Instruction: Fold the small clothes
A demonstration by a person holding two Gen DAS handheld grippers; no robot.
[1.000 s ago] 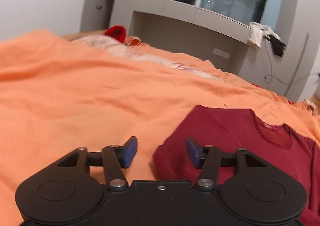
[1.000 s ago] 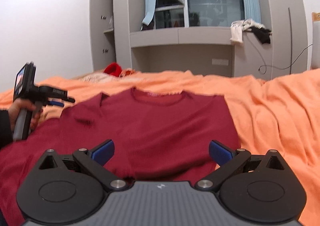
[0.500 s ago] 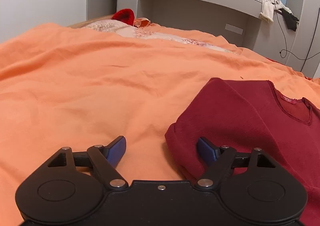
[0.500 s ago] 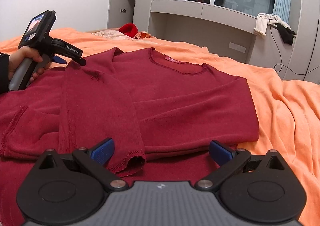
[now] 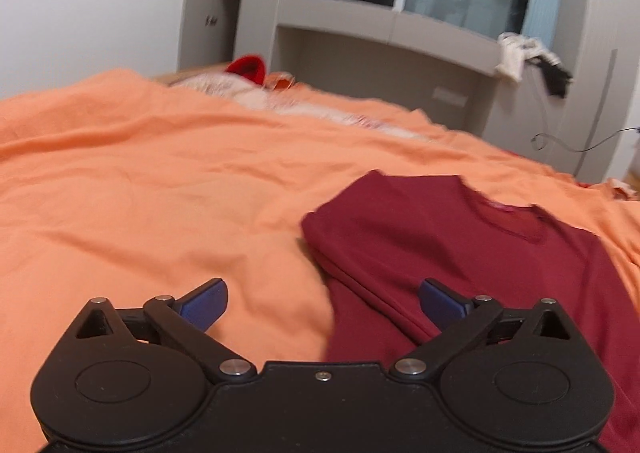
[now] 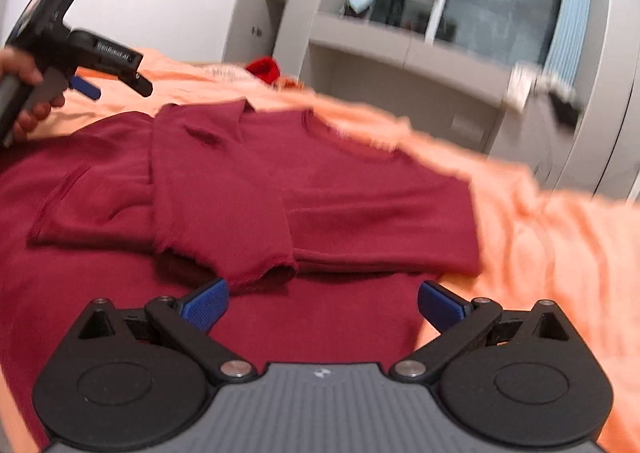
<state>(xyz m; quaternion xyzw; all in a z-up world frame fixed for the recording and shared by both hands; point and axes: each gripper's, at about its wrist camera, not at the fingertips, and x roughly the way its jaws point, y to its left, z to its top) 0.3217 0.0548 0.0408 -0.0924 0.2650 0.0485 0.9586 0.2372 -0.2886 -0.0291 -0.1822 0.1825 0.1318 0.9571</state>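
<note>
A dark red long-sleeved top [image 6: 360, 193] lies flat on the orange bedspread [image 6: 560, 253]. Its left sleeve is folded down across the front, and the frayed cuff [image 6: 260, 273] ends just ahead of my right gripper [image 6: 323, 303]. That gripper is open and holds nothing, hovering over the top's lower part. My left gripper [image 5: 322, 299] is opening its jaws wide, with only bedspread [image 5: 140, 193] and the top's folded side edge [image 5: 360, 293] below them. In the right wrist view a hand holds the left gripper [image 6: 114, 87] above the bed beyond the folded shoulder.
At the head of the bed lie a bright red item [image 5: 246, 69] and pale bedding [image 5: 224, 87]. A grey shelf unit [image 5: 380, 21] runs under the window, with clothes [image 5: 520, 57] draped at its right end. A cable [image 5: 576, 145] hangs by the wall.
The left gripper's jaws have spread much wider and it has pulled back from the top's folded shoulder. The right gripper has rolled, tilting its view, and come nearer the cuff.
</note>
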